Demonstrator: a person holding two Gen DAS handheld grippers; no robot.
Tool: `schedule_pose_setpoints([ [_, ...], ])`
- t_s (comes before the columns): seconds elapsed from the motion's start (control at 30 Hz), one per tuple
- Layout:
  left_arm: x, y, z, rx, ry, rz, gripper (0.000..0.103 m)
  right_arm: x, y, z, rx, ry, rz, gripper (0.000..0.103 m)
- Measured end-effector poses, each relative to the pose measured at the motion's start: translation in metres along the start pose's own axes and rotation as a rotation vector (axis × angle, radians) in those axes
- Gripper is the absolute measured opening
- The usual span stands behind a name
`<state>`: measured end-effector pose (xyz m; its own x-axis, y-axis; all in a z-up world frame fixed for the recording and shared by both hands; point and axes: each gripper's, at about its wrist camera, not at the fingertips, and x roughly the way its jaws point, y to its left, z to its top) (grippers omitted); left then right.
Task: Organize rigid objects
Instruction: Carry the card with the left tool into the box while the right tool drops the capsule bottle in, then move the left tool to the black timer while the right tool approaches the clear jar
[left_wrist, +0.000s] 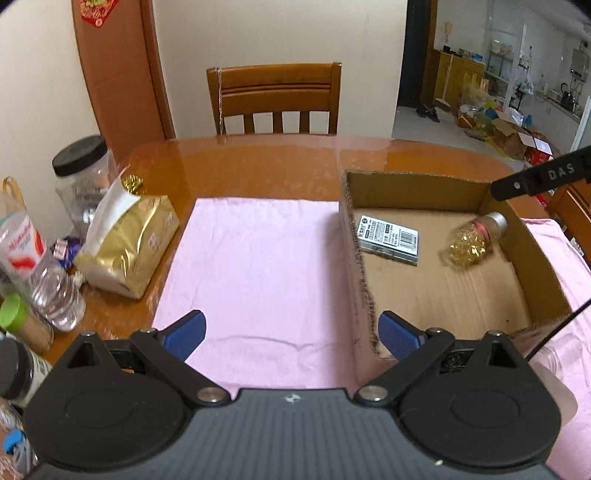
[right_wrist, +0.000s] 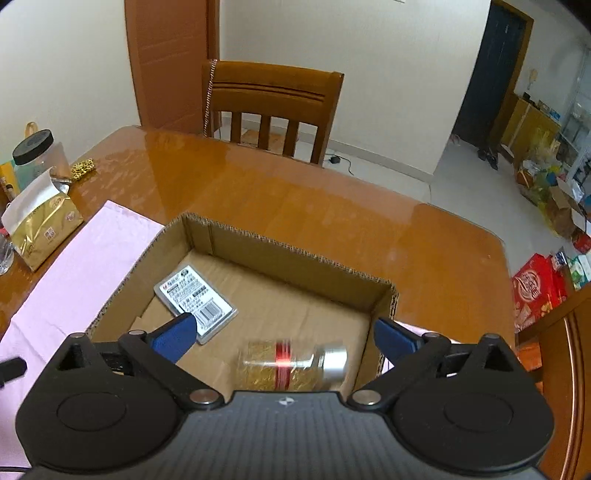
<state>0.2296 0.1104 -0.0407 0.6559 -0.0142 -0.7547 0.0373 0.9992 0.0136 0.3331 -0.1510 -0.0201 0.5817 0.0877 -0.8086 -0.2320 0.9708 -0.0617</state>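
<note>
Gold flakes fill the small bottle (right_wrist: 291, 363), which appears blurred and lying on its side inside the cardboard box (right_wrist: 295, 254), just ahead of and between the spread fingers of the right gripper (right_wrist: 291, 338), not touching either pad. It looks just let go, so the clean move is probably to lift straight up, fingers wide, clear of the box's near wall. Beyond the left fingertip lies a flat packaged card (right_wrist: 195, 299) on the box floor. The left gripper (left_wrist: 291, 334) hovers open and empty over the pink cloth (left_wrist: 255, 273), its right finger (left_wrist: 397, 338) close to the box's corner. Further left stand a gold bag (left_wrist: 129, 240) and jars.
</note>
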Motion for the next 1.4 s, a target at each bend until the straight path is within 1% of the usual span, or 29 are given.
schedule_pose_setpoints([
  [0.13, 0.000, 0.000, -0.005, -0.003, -0.002, 0.007, 0.099, -0.007, 0.007, -0.012, 0.003, 0.017, 0.006, 0.103],
  [0.33, -0.002, -0.003, -0.009, -0.015, -0.001, -0.008, 0.099, -0.024, 0.013, -0.040, 0.012, 0.028, -0.022, 0.103],
  [0.47, -0.004, -0.007, -0.012, -0.004, -0.007, -0.008, 0.099, -0.036, 0.010, -0.063, 0.060, 0.038, -0.041, 0.103],
  [0.67, -0.004, -0.014, -0.022, 0.004, -0.002, -0.035, 0.100, -0.047, 0.007, -0.104, 0.160, 0.070, -0.082, 0.103],
  [0.8, 0.002, -0.024, -0.031, 0.028, 0.027, -0.064, 0.101, -0.046, 0.009, -0.126, 0.193, 0.109, -0.108, 0.103],
  [0.93, 0.014, -0.040, -0.040, 0.059, 0.071, -0.116, 0.102, -0.046, 0.008, -0.138, 0.233, 0.132, -0.105, 0.103],
  [1.07, 0.027, -0.057, -0.048, 0.082, 0.091, -0.139, 0.102, -0.049, 0.008, -0.145, 0.249, 0.136, -0.103, 0.103],
  [1.23, 0.043, -0.065, -0.058, 0.082, 0.129, -0.140, 0.102, -0.052, 0.007, -0.151, 0.265, 0.141, -0.105, 0.103],
  [1.4, 0.042, -0.055, -0.067, 0.075, 0.147, -0.114, 0.102, -0.050, 0.003, -0.156, 0.280, 0.155, -0.109, 0.103],
])
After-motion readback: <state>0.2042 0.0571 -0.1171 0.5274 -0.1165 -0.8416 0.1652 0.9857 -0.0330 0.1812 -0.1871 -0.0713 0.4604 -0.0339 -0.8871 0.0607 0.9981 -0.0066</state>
